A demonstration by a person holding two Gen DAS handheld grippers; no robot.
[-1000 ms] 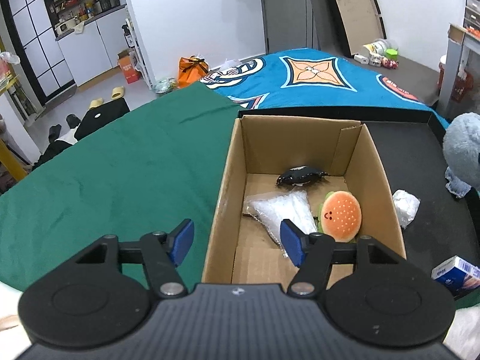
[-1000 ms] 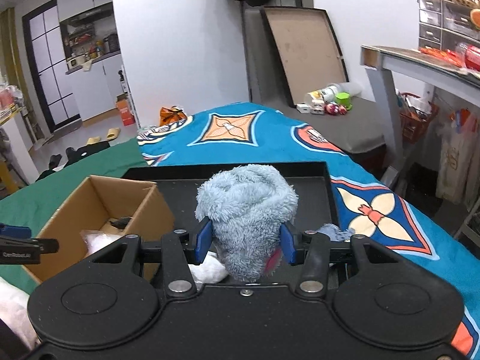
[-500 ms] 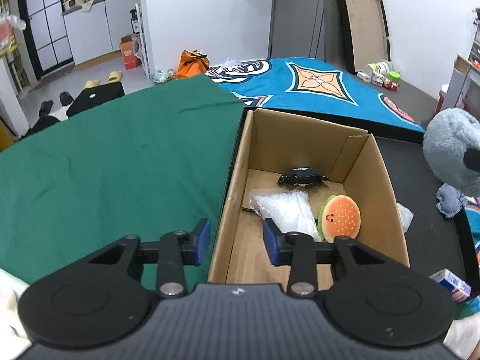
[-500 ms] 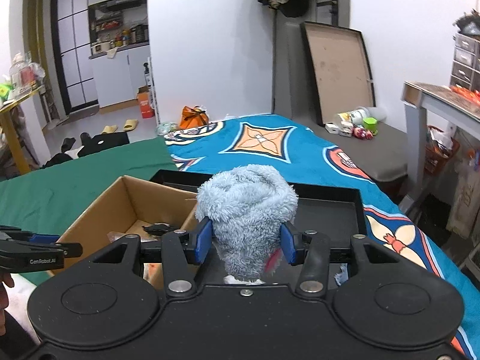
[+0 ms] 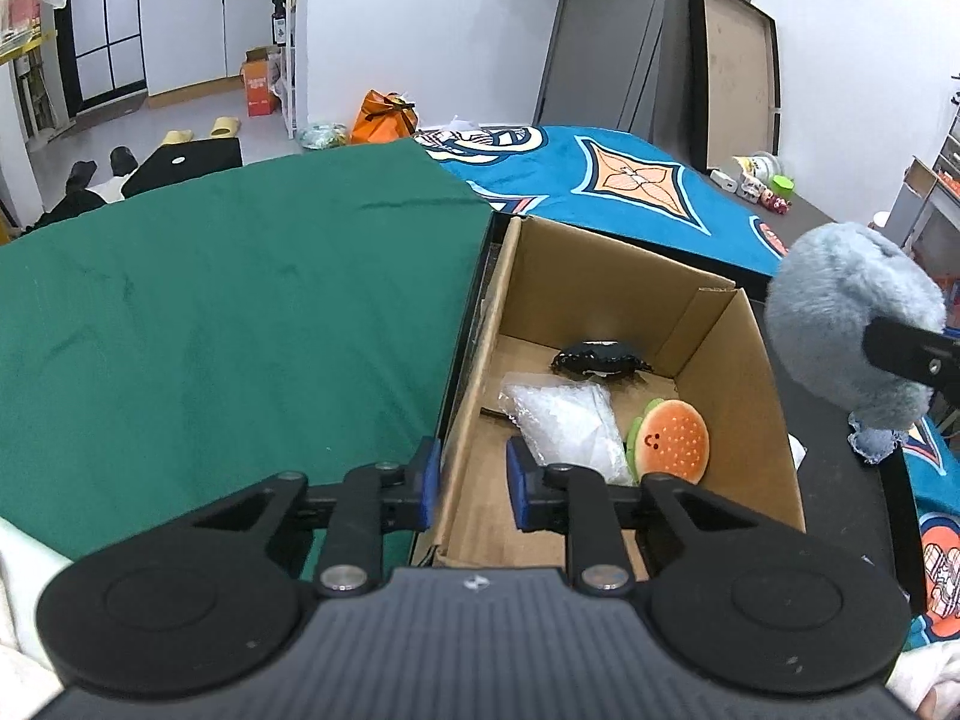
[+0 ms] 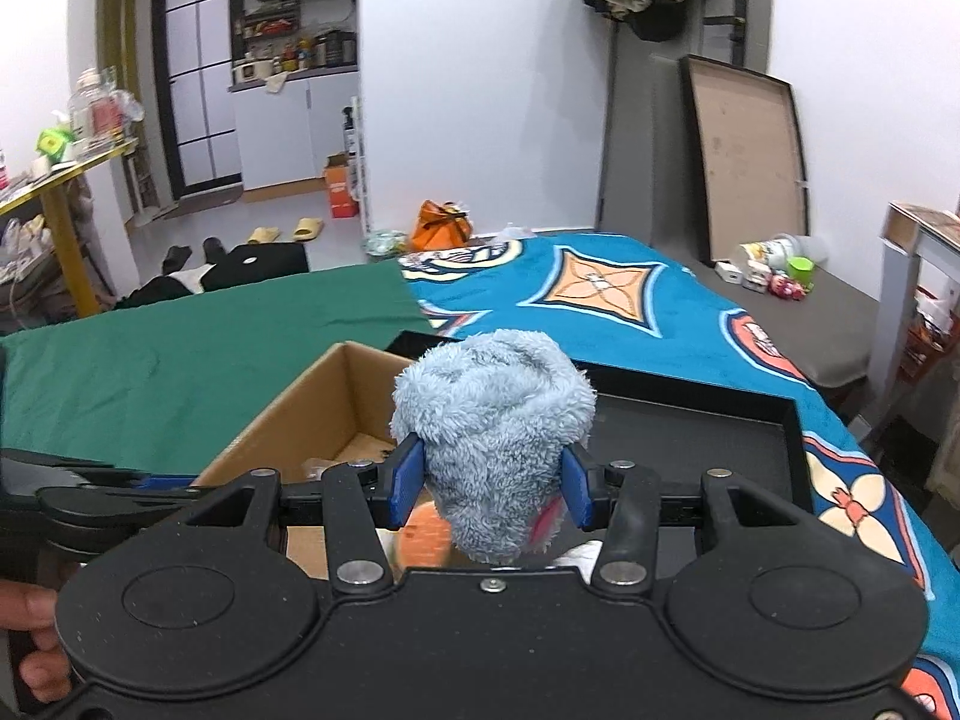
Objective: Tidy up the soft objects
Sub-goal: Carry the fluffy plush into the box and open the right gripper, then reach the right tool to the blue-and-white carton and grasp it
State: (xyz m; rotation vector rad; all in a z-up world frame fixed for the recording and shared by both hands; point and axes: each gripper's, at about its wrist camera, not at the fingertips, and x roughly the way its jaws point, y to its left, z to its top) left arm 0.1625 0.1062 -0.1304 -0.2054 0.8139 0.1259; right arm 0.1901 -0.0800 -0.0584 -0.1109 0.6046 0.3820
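My right gripper [image 6: 492, 483] is shut on a fluffy blue plush toy [image 6: 495, 426] and holds it in the air by the right side of an open cardboard box [image 6: 282, 420]. The plush also shows in the left wrist view [image 5: 852, 330]. My left gripper [image 5: 471, 483] straddles the box's left wall [image 5: 474, 372], jaws narrowed around it with small gaps either side. Inside the box lie a burger plush [image 5: 672, 441], a clear plastic bag [image 5: 567, 417] and a black toy [image 5: 597, 359].
The box stands in a black tray [image 6: 690, 426] on a table covered by a green cloth [image 5: 228, 312] and a blue patterned cloth [image 6: 600, 294]. A white crumpled item [image 5: 797, 450] lies right of the box. A grey side table [image 6: 918, 264] stands at right.
My left gripper's jaws have narrowed from wide open around the box's left wall. My right gripper has carried the blue plush left and up, toward the box.
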